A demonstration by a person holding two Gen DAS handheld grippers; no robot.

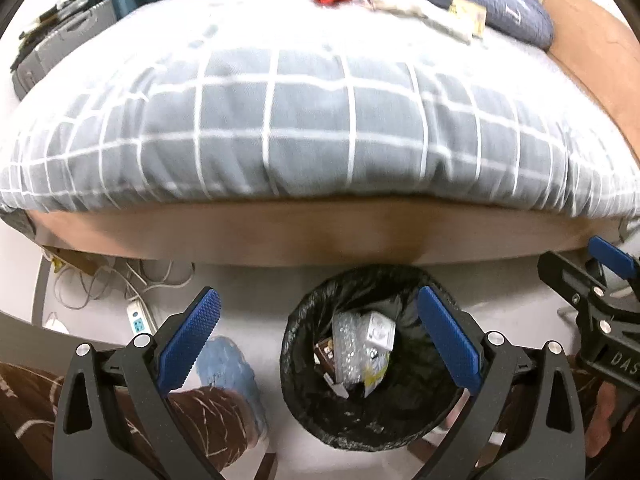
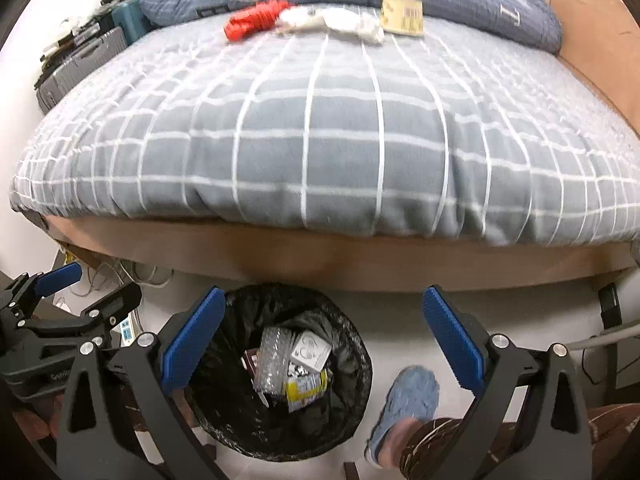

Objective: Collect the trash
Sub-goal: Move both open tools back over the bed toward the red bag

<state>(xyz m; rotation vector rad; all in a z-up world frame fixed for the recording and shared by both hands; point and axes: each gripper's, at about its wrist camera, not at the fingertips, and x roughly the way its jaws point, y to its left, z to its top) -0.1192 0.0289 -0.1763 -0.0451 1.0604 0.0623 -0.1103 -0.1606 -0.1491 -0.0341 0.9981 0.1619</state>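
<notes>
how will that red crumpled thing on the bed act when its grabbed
The red crumpled bag looks like thin plastic, so probably floppy and very light. It should squash flat between the pads and may slip. It rests on soft bedding, so pressing down could sink it.

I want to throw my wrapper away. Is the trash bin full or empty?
Neither: partly filled. The black-lined trash bin holds bubble wrap, a small white box and a yellow wrapper near the bottom, with room above.

Glossy black plastic bin liner (image 1: 304,360), matt checked cloth bedcover (image 1: 304,128), smooth wooden bedframe (image 1: 280,236).
</notes>
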